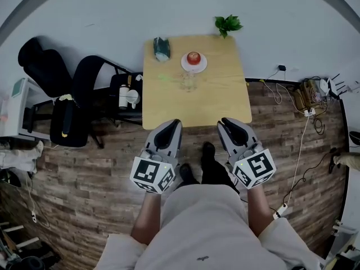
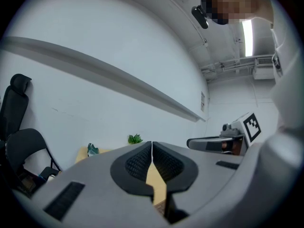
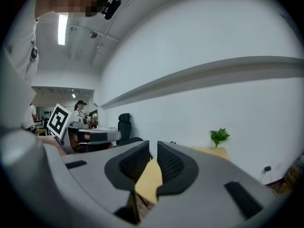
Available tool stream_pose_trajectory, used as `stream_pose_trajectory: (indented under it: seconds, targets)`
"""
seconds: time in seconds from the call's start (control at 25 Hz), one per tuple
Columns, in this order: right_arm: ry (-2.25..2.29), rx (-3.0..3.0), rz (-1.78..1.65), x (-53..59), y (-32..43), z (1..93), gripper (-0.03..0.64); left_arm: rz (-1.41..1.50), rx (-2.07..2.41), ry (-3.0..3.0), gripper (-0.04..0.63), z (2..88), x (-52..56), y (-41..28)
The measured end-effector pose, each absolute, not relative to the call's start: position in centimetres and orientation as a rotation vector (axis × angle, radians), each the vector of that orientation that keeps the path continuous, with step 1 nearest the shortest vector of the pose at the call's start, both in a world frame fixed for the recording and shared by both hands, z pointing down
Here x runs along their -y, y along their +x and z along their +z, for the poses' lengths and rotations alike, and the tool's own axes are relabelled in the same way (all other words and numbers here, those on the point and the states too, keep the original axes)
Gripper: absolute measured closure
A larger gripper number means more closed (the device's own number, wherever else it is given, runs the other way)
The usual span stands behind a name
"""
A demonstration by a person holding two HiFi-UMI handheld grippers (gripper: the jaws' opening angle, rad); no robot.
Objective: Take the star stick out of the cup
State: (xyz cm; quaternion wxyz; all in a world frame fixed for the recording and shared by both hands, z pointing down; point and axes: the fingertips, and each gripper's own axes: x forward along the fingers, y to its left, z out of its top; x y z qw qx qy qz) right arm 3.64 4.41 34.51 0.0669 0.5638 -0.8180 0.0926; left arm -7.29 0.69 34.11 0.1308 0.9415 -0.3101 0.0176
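A clear glass cup point(image 1: 189, 82) stands near the middle of the wooden table point(image 1: 225, 100). A faint green streak point(image 1: 163, 77) lies just left of it; I cannot tell whether this is the star stick. My left gripper point(image 1: 174, 123) hovers at the table's near edge, well short of the cup, with its jaws touching and nothing between them point(image 2: 152, 148). My right gripper point(image 1: 224, 122) is level with it to the right. Its jaws stand a little apart, with only the table seen through the gap point(image 3: 153, 151).
A white plate with a red apple point(image 1: 193, 61) sits behind the cup, and a teal crumpled object point(image 1: 161, 48) lies at the back left. A small green plant point(image 1: 228, 24) is at the far right corner. Black chairs point(image 1: 67, 94) stand left of the table; cables point(image 1: 298, 100) lie on the right.
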Motion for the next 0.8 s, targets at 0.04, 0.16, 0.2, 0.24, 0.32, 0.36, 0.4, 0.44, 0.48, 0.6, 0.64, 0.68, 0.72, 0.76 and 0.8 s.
stream_pose_trajectory:
  seconds: [0.04, 0.16, 0.2, 0.24, 0.32, 0.36, 0.4, 0.44, 0.48, 0.6, 0.64, 0.68, 0.72, 0.76, 0.8]
  targets:
    - [1.697, 2.46, 0.286, -4.2, 3.9, 34.7, 0.565, 0.055, 0.899, 2.733, 0.584, 34.3, -0.5, -7.0]
    - [1.685, 2.463, 0.297, -3.0, 4.4, 35.4, 0.549, 0.074, 0.904, 2.726, 0.584, 34.8, 0.3, -6.5]
    - [1.678, 2.471, 0.297, -2.5, 4.4, 35.5, 0.543, 0.08, 0.909, 2.721, 0.584, 35.0, 0.7, -6.3]
    - [1.67, 2.479, 0.298, -1.9, 4.5, 35.6, 0.54, 0.083, 0.915, 2.717, 0.584, 35.1, 1.1, -6.3]
    - [1.651, 2.493, 0.299, -0.7, 4.6, 35.5, 0.534, 0.088, 0.93, 2.71, 0.584, 35.1, 1.9, -6.0]
    - [1.64, 2.5, 0.297, 0.0, 4.6, 35.4, 0.532, 0.091, 0.94, 2.709, 0.584, 35.1, 2.4, -5.9]
    - [1.628, 2.511, 0.291, 0.7, 4.7, 35.2, 0.53, 0.093, 0.954, 2.707, 0.584, 35.0, 2.9, -5.7]
    - [1.614, 2.525, 0.284, 1.5, 4.7, 35.2, 0.526, 0.093, 0.97, 2.704, 0.584, 34.9, 3.5, -5.6]
    - [1.598, 2.54, 0.278, 2.2, 4.8, 35.1, 0.525, 0.09, 0.987, 2.7, 0.584, 34.7, 4.1, -5.6]
    - [1.55, 2.576, 0.268, 4.7, 5.1, 35.0, 0.518, 0.088, 1.043, 2.693, 0.584, 34.3, 5.8, -5.3]
    - [1.533, 2.583, 0.267, 5.5, 5.3, 35.0, 0.517, 0.088, 1.062, 2.689, 0.584, 34.1, 6.4, -5.1]
    - [1.514, 2.589, 0.266, 6.3, 5.4, 35.1, 0.515, 0.087, 1.081, 2.685, 0.584, 34.0, 7.0, -5.0]
    - [1.492, 2.594, 0.263, 7.2, 5.5, 35.1, 0.514, 0.085, 1.099, 2.679, 0.584, 33.9, 7.6, -4.9]
    - [1.469, 2.6, 0.259, 8.0, 5.5, 35.2, 0.511, 0.084, 1.118, 2.672, 0.584, 33.8, 8.2, -4.9]
    - [1.445, 2.607, 0.256, 8.8, 5.5, 35.3, 0.509, 0.084, 1.138, 2.663, 0.584, 33.8, 8.8, -4.8]
